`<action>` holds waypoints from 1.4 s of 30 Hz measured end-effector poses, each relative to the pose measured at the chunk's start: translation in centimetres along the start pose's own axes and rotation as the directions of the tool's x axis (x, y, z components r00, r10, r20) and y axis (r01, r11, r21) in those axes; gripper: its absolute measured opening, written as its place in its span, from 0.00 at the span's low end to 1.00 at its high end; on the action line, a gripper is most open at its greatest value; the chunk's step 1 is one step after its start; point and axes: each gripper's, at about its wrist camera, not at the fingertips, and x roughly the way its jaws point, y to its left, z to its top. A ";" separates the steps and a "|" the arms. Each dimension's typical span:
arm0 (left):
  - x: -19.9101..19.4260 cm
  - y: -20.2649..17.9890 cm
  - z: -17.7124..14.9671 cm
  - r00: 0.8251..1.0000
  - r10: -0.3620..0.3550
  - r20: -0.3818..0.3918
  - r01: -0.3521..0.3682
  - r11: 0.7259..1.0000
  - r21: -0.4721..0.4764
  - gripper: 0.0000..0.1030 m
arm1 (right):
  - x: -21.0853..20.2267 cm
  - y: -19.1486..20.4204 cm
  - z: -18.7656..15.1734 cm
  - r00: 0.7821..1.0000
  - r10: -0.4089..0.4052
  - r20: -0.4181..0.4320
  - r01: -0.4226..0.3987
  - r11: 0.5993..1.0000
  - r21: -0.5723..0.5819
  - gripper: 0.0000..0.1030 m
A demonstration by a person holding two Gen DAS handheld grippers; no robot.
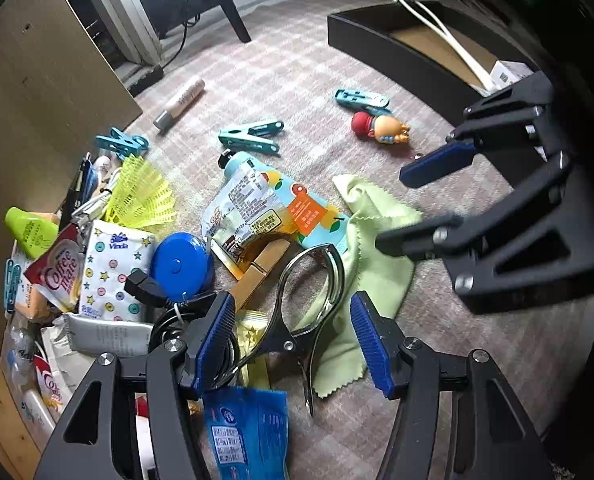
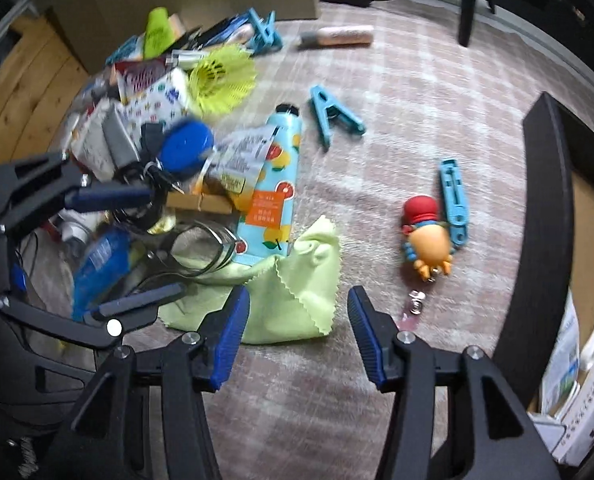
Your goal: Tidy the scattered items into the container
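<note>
Many small items lie scattered on a checked carpet. My left gripper (image 1: 293,340) is open, its jaws either side of a metal clamp (image 1: 309,300) that rests on a light green cloth (image 1: 377,240). My right gripper (image 2: 297,340) is open and empty, low over the near edge of the green cloth (image 2: 297,292). It also shows in the left wrist view (image 1: 405,208) at the right. The black container (image 1: 409,52) stands at the far right with a white cable and a box inside. A fruit-print tube (image 1: 281,200), blue tape measure (image 1: 181,264) and crab toy (image 1: 381,126) lie around.
Teal clothes pegs (image 1: 253,136) and a cosmetic tube (image 1: 181,102) lie on the carpet. A heap of packets, tissues (image 1: 113,272) and a yellow shuttlecock (image 1: 141,196) sits at the left by a cardboard box (image 1: 37,92). The container wall (image 2: 545,240) rises right of my right gripper.
</note>
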 end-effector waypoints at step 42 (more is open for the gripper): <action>-6.6 -5.3 6.7 0.973 -0.103 0.206 0.122 0.989 -0.080 0.28 | -17.1 -12.2 -2.9 0.917 -0.104 0.384 0.000 0.965 0.262 0.03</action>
